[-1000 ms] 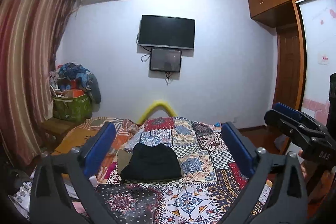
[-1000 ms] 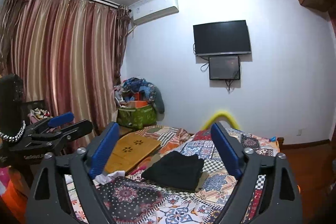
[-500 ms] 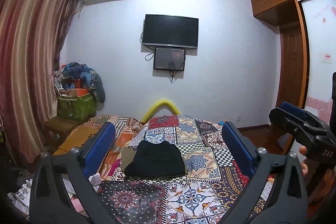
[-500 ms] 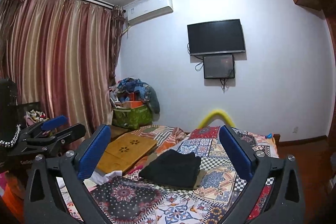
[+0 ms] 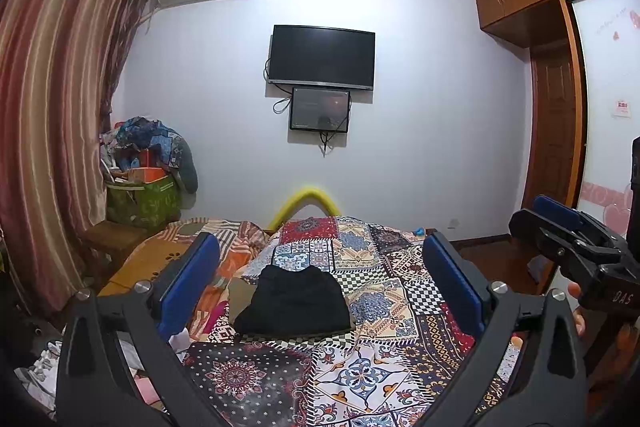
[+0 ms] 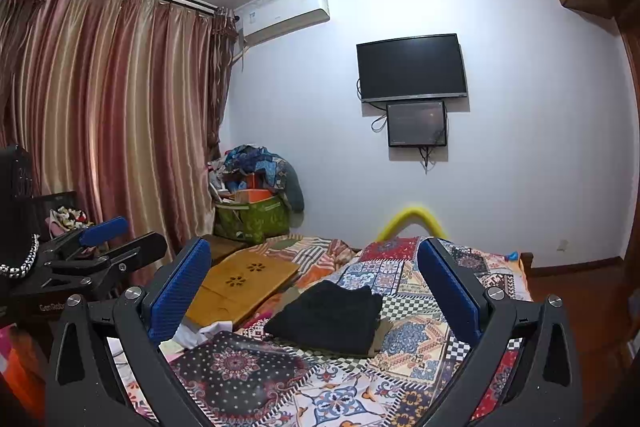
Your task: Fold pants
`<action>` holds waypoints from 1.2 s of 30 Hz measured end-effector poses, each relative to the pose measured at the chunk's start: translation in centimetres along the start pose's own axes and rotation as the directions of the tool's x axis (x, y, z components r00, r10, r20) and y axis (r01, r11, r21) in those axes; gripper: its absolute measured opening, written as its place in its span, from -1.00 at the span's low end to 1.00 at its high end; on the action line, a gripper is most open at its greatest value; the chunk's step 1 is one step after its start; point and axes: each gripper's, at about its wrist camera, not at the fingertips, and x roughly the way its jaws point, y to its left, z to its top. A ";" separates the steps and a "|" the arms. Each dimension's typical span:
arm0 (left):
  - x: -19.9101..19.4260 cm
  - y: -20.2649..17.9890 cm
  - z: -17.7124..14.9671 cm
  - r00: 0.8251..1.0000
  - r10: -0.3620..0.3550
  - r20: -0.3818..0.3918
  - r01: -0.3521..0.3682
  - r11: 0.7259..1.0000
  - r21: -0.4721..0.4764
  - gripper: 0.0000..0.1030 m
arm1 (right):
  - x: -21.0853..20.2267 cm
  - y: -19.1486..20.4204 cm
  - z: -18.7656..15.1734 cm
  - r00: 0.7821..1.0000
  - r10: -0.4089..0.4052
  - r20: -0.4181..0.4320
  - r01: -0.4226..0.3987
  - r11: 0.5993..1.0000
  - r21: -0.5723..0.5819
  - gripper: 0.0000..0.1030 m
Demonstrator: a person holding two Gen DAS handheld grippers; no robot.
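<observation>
Black pants (image 5: 294,299) lie folded in a compact stack on the patchwork bedspread (image 5: 380,311), partly on an olive cloth. They also show in the right wrist view (image 6: 330,317). My left gripper (image 5: 320,279) is open and empty, held above the bed and well back from the pants. My right gripper (image 6: 314,287) is open and empty too, also clear of the pants. The right gripper shows at the right edge of the left wrist view (image 5: 576,247), and the left gripper at the left edge of the right wrist view (image 6: 92,255).
A wooden lap table (image 6: 240,287) lies on the bed's left side. A green bin piled with clothes (image 5: 142,199) stands by the striped curtain (image 5: 48,107). A TV (image 5: 322,57) hangs on the far wall. A wardrobe and door (image 5: 556,127) are at right.
Both grippers have tilted up slightly and drifted; the pants sit a little lower in both views. The right gripper's jaws have opened wider. The pants have not moved.
</observation>
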 end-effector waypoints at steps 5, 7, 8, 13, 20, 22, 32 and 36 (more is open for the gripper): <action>0.1 -0.4 -0.1 1.000 0.001 -0.001 -0.001 1.000 0.010 1.00 | -0.1 0.0 0.1 1.000 -0.001 -0.001 0.001 1.000 -0.003 1.00; 0.1 -0.5 -0.2 1.000 0.002 0.000 -0.002 1.000 0.011 1.00 | -0.1 -0.1 0.2 1.000 0.001 -0.001 -0.001 1.000 0.000 1.00; 0.1 -0.5 -0.2 1.000 0.001 0.000 -0.001 1.000 0.010 1.00 | -0.1 -0.1 0.2 1.000 0.001 -0.002 -0.001 1.000 0.001 1.00; 0.0 -0.6 -0.2 1.000 0.000 -0.001 0.000 1.000 0.016 1.00 | -0.3 -0.2 0.3 1.000 -0.001 0.001 0.001 1.000 0.007 1.00; -0.1 -1.0 -0.3 1.000 -0.006 0.000 0.006 1.000 0.018 1.00 | -0.3 -0.2 0.2 1.000 -0.002 0.001 0.002 1.000 0.010 1.00; -0.1 -0.9 -0.3 1.000 -0.008 -0.002 0.008 1.000 0.016 1.00 | -0.4 -0.2 0.3 1.000 -0.003 0.001 0.003 1.000 0.010 1.00; -0.2 -1.0 -0.2 1.000 -0.010 -0.004 0.010 1.000 0.020 1.00 | -0.4 -0.1 0.1 1.000 -0.011 -0.002 0.011 1.000 0.012 1.00; -0.2 -1.1 -0.2 1.000 -0.010 -0.006 0.010 1.000 0.019 1.00 | -0.4 0.1 0.2 1.000 -0.012 -0.002 0.012 1.000 0.011 1.00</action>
